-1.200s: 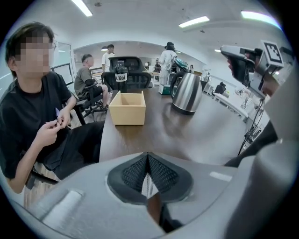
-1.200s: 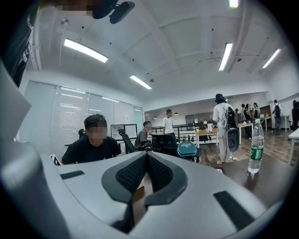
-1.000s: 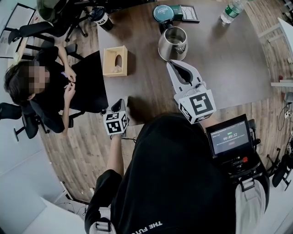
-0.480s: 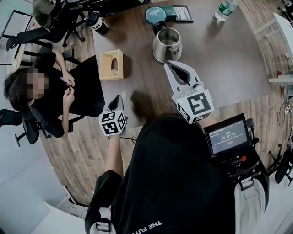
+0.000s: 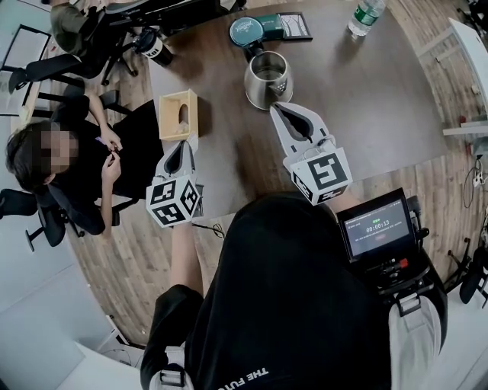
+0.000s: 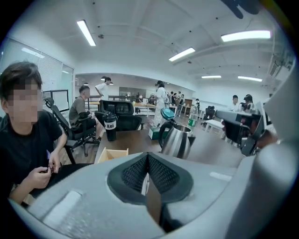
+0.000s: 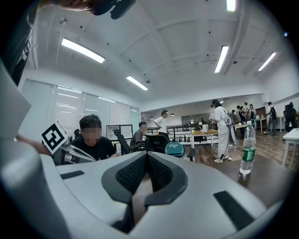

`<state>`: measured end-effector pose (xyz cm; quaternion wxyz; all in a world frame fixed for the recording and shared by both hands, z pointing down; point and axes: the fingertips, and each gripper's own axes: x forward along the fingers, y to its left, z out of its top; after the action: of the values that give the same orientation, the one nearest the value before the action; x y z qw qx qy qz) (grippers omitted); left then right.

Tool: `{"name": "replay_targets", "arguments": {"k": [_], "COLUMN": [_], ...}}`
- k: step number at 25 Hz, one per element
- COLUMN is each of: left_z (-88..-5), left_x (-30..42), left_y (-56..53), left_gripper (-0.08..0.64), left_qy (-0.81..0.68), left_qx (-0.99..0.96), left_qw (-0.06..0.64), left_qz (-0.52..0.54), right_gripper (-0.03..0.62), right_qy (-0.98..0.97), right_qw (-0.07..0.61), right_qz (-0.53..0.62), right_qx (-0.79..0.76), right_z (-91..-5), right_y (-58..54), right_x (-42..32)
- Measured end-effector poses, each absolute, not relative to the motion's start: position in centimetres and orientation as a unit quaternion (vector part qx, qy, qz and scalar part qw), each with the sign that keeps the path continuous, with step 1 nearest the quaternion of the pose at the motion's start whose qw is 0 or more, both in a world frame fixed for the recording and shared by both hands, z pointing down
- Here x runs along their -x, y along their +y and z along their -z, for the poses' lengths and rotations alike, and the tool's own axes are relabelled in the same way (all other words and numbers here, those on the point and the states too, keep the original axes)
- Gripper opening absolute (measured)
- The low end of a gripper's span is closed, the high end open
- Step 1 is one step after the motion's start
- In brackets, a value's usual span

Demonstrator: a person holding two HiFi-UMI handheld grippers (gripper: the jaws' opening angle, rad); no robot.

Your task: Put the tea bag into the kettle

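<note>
The steel kettle stands on the dark table with its teal lid swung open behind it. To its left is an open wooden box holding something pale, too small to make out. My left gripper is shut and empty, its tip just short of the box's near side. My right gripper is also shut and empty, its tip close to the kettle's near side. The left gripper view shows the kettle and the box beyond the shut gripper. No tea bag is clearly visible.
A green box, a water bottle and a black tumbler stand at the table's far end. A seated person is at the table's left side. A small screen hangs at my right hip.
My left gripper has lifted from the table's near edge and moved forward to the wooden box. The right gripper has stayed near the kettle.
</note>
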<state>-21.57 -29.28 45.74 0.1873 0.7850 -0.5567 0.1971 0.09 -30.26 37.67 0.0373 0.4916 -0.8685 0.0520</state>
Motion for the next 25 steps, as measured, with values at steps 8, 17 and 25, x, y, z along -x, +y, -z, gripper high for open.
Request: {"name": "replay_targets", "arguments": {"k": [8,17,25], "left_z": [-41.3,-36.6,-35.7], "left_x": [19.6,7.9,3.3], "left_y": [-31.3,-34.7,-36.6], "left_gripper": [0.005,0.005,0.005], "left_qy": [-0.564,-0.543,-0.522], "left_qx": [-0.798,-0.822,-0.839], "left_qw": [0.141,0.110,0.087], "left_qz": [-0.157,-0.133,-0.126], "right_gripper": [0.005,0.005,0.005], "right_qy": [-0.868,-0.871,-0.870], "right_qw": [0.046,0.040,0.036], "right_qz": [-0.046,-0.049,-0.049], "right_qx": [-0.493,-0.487,-0.489], "right_z": [-37.6,-36.8,-37.2], "right_y": [-30.8,-31.9,-32.1], "right_x": [-0.3,-8.1,-10.2]}}
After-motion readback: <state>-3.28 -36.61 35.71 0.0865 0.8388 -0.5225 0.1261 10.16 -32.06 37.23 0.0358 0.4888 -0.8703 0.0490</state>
